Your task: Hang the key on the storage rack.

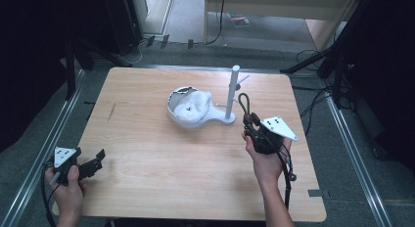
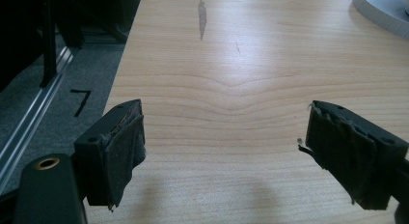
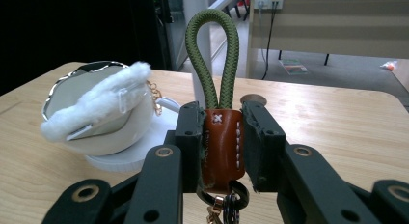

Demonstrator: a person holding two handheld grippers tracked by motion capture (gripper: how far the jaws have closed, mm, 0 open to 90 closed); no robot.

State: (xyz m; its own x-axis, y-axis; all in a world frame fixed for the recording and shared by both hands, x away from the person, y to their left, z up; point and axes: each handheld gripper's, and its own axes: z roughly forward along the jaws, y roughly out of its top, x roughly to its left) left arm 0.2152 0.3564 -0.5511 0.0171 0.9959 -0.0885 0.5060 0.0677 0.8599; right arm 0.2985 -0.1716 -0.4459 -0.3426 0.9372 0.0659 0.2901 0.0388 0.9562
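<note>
My right gripper (image 3: pixel 223 137) is shut on a keychain: its pads clamp the brown leather tab (image 3: pixel 222 149), and the green cord loop (image 3: pixel 212 60) stands up above the jaws. From above, that right gripper (image 1: pixel 250 125) and the cord loop (image 1: pixel 243 103) sit just right of a white stand with an upright post (image 1: pixel 232 92). A white bowl (image 1: pixel 182 117) on the stand's base holds a fluffy white item (image 1: pixel 195 103). My left gripper (image 2: pixel 224 144) is open over bare wood, and it rests at the table's front left corner (image 1: pixel 95 161).
The wooden table (image 1: pixel 147 153) has open surface across its front and left. Metal floor rails (image 1: pixel 44 153) run along both sides. Cables and dark stands (image 1: pixel 337 56) lie beyond the back right corner.
</note>
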